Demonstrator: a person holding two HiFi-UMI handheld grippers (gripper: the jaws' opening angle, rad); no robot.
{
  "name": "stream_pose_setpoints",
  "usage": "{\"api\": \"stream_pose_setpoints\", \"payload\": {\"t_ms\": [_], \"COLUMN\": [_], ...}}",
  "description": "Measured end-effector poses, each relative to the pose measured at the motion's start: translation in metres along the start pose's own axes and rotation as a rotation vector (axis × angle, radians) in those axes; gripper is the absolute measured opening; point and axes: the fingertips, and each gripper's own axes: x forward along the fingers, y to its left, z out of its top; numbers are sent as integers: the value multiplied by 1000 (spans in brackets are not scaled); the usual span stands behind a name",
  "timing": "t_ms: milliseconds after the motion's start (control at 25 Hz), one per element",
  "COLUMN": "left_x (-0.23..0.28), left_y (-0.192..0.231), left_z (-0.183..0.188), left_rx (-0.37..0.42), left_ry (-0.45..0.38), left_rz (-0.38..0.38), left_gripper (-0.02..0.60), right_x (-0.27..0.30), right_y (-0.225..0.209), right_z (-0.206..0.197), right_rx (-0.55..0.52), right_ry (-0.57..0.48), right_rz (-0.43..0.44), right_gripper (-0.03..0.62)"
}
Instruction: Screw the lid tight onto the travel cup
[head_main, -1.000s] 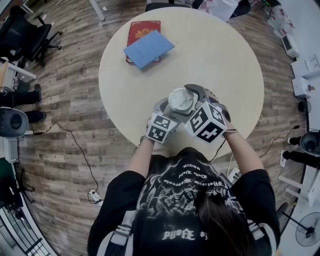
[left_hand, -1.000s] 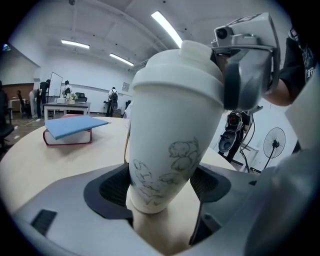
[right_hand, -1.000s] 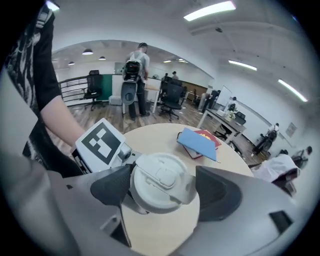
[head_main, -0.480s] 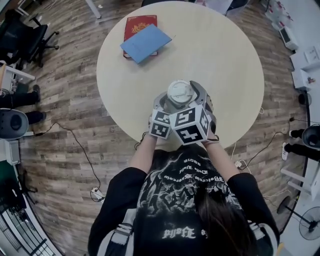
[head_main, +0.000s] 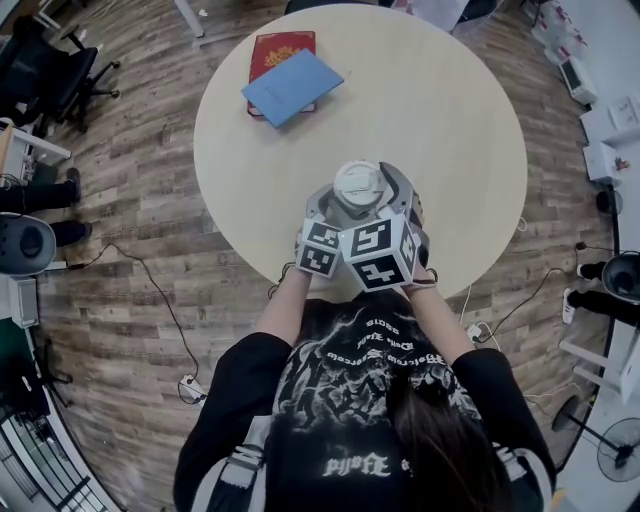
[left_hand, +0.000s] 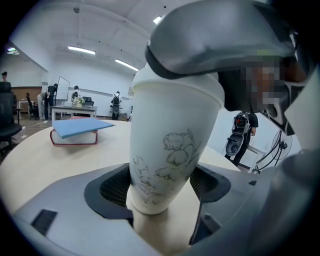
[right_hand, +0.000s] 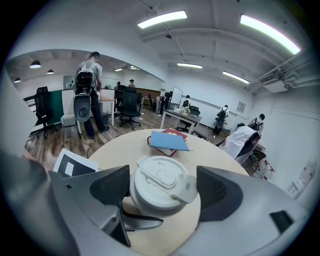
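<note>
Round and pale, the tabletop (head_main: 450, 120) carries the travel cup (left_hand: 170, 150) upright close to its near edge, well apart from the blue folder (head_main: 293, 87) lying on a red book (head_main: 280, 45) at the far-left edge. The cup's long axis stands vertical with the lid (right_hand: 161, 182) on top: my left tool (left_hand: 162, 186) reaches in nearly level and pinches the lower body from both sides, while my right tool (right_hand: 165, 189) slants down from the near edge, its jaws wide across the lid and pressing its rim. I judge the coming twist needs my right wrist to roll about this vertical axis.
</note>
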Motion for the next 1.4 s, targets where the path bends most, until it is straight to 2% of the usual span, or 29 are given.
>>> {"api": "stream_pose_setpoints", "payload": {"t_ms": [80,160,240,320,400,440,520,560,720,800,880,960,1160,1320,1400], "left_x": [0,1,1,0,0,0,0,1,3,3,2,3,4,4,4], "left_y": [-3,-2,0,0,1,1,1,1,0,-1,0,-1,-1,-1,0], "left_z": [0,2,5,5,4,4,3,2,2,2,2,1,3,4,4], "left_rx": [-7,-1,8,14,17,18,22,27,35,35,42,50,57,64,65], "left_ry": [0,-6,-13,-11,-8,-6,3,10,25,27,37,51,73,85,90], "left_rz": [-13,-12,-8,-12,-17,-21,-32,-38,-58,-72,-92,-109,-133,-150,-155], "left_gripper": [393,391,393,391,391,391,391,391,391,391,391,391,391,391,391], "right_x": [-1,-8,-21,-32,-37,-37,-32,-30,-38,-46,-46,-42,-36,-25,-20], "right_y": [3,5,1,-8,-17,-22,-33,-36,-30,-22,-18,-18,-13,-15,-16], "right_z": [2,9,21,32,40,42,40,38,38,36,28,20,1,-12,-18], "right_rx": [31,113,178,159,54,-25,-198,-269,-511,-747,-1026,-1259,-1742,-2130,-2275], "right_ry": [-21,-78,-167,-230,-261,-263,-238,-219,-177,-147,-102,-64,-51,-114,-146], "right_rz": [37,120,196,267,337,364,398,424,654,754,807,852,992,1032,1054], "right_gripper": [442,491,462,469,468,464,398,390,410,425,454,456,475,495,497]}}
